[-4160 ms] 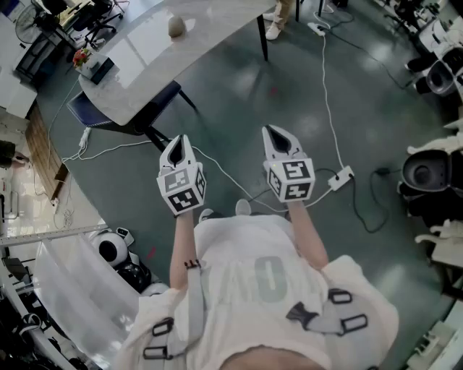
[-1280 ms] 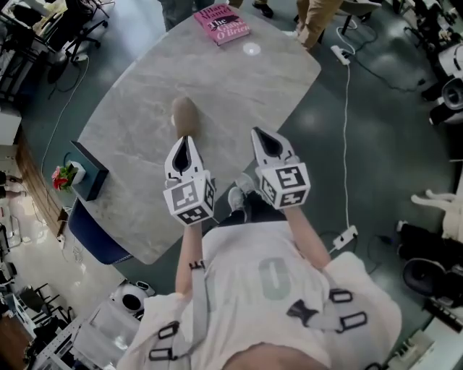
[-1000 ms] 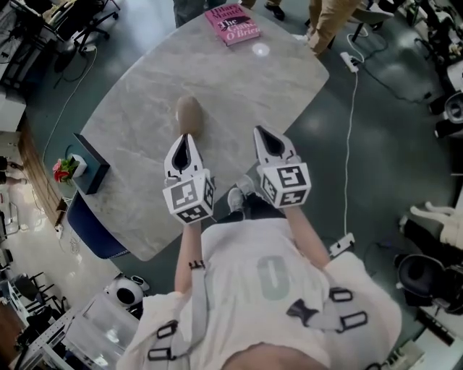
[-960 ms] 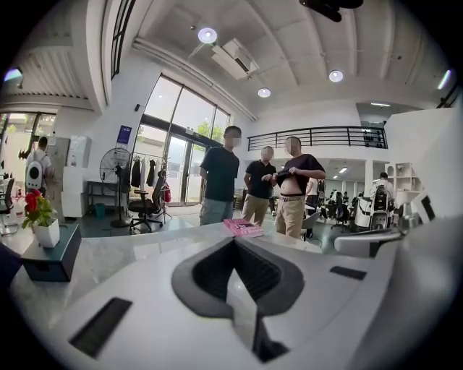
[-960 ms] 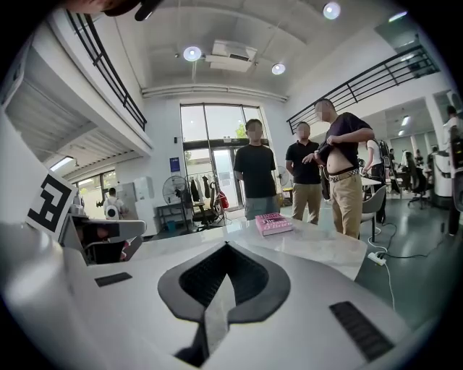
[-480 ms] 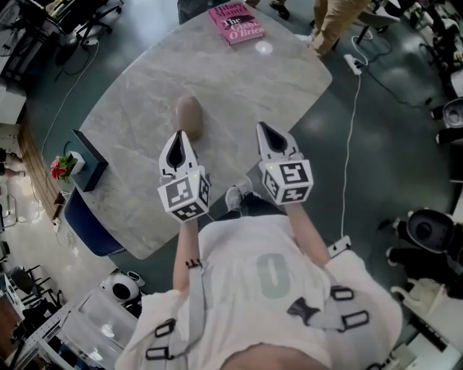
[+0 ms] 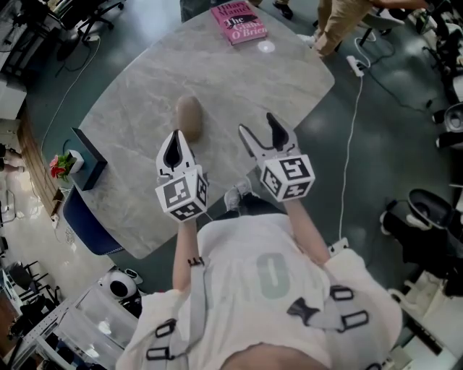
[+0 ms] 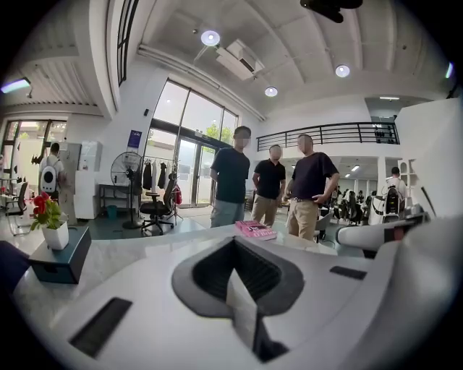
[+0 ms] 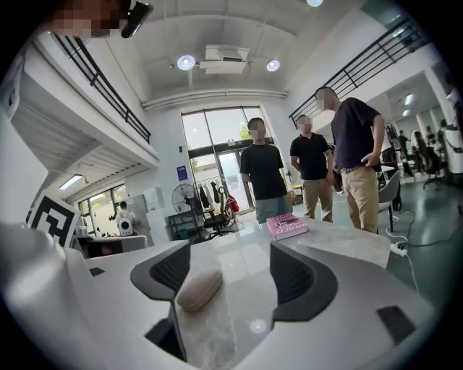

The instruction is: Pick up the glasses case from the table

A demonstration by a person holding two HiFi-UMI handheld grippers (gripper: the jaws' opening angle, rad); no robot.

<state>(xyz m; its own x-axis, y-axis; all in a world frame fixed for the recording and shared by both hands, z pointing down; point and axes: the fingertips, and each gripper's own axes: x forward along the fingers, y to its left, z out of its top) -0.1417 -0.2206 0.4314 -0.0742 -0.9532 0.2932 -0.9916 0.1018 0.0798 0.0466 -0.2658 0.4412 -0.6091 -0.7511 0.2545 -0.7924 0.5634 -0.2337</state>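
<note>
Over a grey table point(image 7: 239, 79), left gripper point(image 7: 176, 136) and right gripper point(image 7: 257, 124) face a tan case point(image 7: 189, 118).
Head view: case lies just ahead of left gripper; pink book point(image 7: 239, 22), title unreadable. Left gripper view: jaws together, case hidden. Right gripper view: jaws just opened wide, empty; case lies ahead, untouched.

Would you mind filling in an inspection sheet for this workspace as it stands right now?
Surface: grey marble table, mostly bare.
Job's things: tan glasses case lying on the table, untouched.
Clutter: pink book at the far end; dark box with a potted flower at the left edge.
Grippers: left gripper shut, empty; right gripper open, jaws have just been opening, nothing between them.
Cables: white cable and power strip on the floor right of the table.
Surroundings: people standing beyond the far end.
</note>
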